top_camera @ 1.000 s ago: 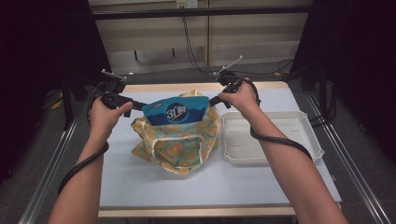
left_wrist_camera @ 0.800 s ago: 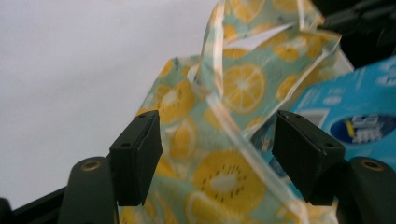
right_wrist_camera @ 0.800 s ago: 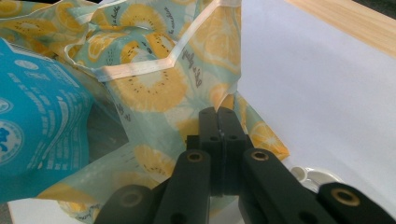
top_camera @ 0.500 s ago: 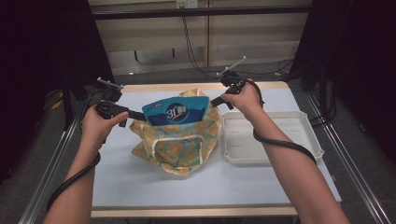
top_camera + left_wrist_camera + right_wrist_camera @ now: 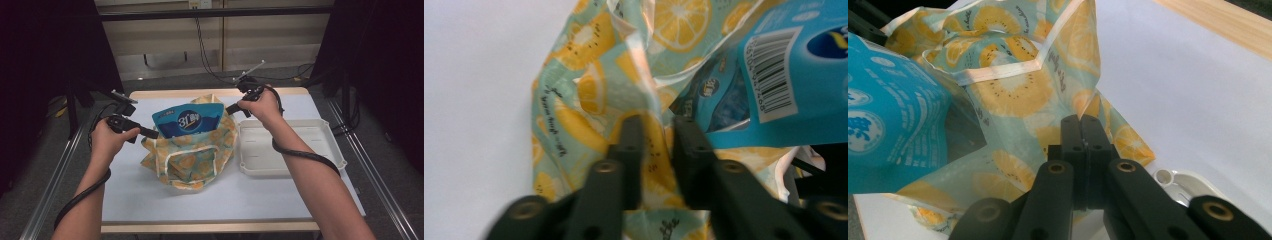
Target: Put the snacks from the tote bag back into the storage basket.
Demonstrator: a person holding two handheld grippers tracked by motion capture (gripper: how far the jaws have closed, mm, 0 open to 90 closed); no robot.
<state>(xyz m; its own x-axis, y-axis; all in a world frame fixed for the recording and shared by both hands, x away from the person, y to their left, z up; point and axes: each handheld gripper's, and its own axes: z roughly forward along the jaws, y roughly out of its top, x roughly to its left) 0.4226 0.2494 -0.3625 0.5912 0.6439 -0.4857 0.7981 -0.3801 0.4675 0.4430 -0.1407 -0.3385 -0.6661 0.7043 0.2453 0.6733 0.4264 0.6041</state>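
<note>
Where the high view looks down on the table [image 5: 150,205], 1 bag [image 5: 192,152] with a lemon print sits near the middle of the white top, mouth up. 1 blue pouch [image 5: 189,120] stands in it, top half sticking out. 1 white tray [image 5: 290,147] lies just beside the bag, on its right. The left gripper [image 5: 152,133] meets the bag's left edge at the rim; the right gripper [image 5: 231,109] meets the right edge of the rim. Each is held in 1 hand, with a cable trailing along the forearm.

Left gripper view: 2 black jaws rise from the bottom, a narrow gap between them. The left gripper [image 5: 658,132] has just been closing, and a fold of the bag [image 5: 589,100] lies in that gap; whether the pads already press the cloth cannot be told for sure. The pouch [image 5: 796,75], barcode facing, stands just beyond on the right, inside the bag's mouth. White table [image 5: 474,100] on the left.

Right gripper view: the right gripper [image 5: 1081,122] has its 2 jaws closed tight together, pinching the bag [image 5: 1013,100] at its rim. The bag's pale strap loops just beyond. The pouch [image 5: 893,115] shows at the left, within the bag. A corner of the tray [image 5: 1180,182] shows at lower right, the table [image 5: 1188,90] beyond.
</note>
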